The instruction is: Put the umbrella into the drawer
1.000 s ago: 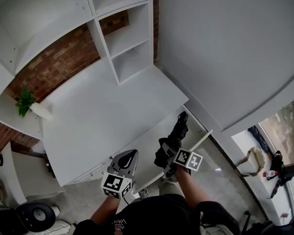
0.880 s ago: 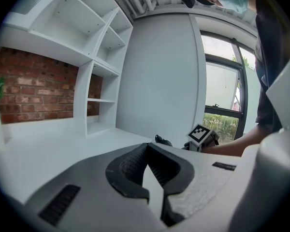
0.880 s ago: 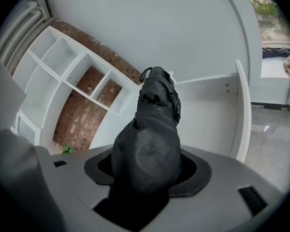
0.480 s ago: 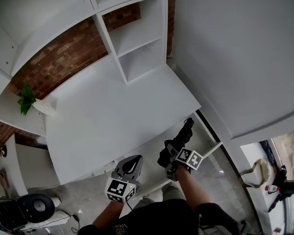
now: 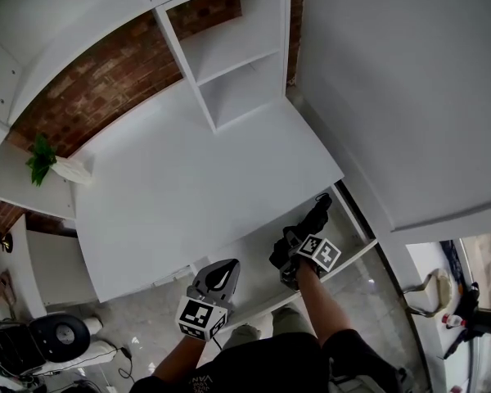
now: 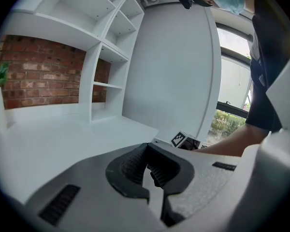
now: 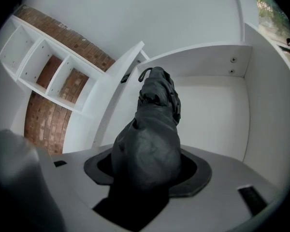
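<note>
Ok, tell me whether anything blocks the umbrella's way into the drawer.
Nothing visible does. The right hand-held gripper holds the black folded umbrella pointing into the open drawer, and the white inside of the drawer shows bare ahead of it.

Rear end of umbrella [image 7: 152,124] hidden inside right tool [image 7: 147,170]

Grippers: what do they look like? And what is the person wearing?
Both are grey plastic with rounded shells and dark ribbed pads inside the jaws. The left gripper and the right gripper each carry a white cube printed with black square markers. The person wears a black short-sleeved shirt.
</note>
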`<act>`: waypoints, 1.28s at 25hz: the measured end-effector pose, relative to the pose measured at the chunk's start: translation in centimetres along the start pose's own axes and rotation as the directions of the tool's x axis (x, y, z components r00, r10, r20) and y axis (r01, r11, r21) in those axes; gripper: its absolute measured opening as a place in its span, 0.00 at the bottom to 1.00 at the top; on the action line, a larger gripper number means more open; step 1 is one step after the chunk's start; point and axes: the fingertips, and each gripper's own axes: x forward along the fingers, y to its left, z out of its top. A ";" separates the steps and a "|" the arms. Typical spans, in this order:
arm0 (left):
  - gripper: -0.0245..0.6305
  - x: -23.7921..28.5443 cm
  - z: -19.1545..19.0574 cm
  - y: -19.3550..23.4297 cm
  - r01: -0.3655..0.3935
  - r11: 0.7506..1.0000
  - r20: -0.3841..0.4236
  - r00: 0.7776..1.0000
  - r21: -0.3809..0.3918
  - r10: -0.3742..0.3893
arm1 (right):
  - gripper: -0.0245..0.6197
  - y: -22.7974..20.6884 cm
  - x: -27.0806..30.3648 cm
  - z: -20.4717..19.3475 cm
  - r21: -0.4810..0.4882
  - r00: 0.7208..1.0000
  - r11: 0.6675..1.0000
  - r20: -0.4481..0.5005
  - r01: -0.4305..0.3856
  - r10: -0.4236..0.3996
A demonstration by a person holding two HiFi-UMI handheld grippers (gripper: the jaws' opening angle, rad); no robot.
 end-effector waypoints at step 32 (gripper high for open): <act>0.05 -0.4 -1.5 -0.9 0.057 0.998 -0.025 0.998 0.023 -0.056 | 0.51 -2.1 -2.2 0.4 -0.189 0.994 0.976 0.029 0.112 -0.109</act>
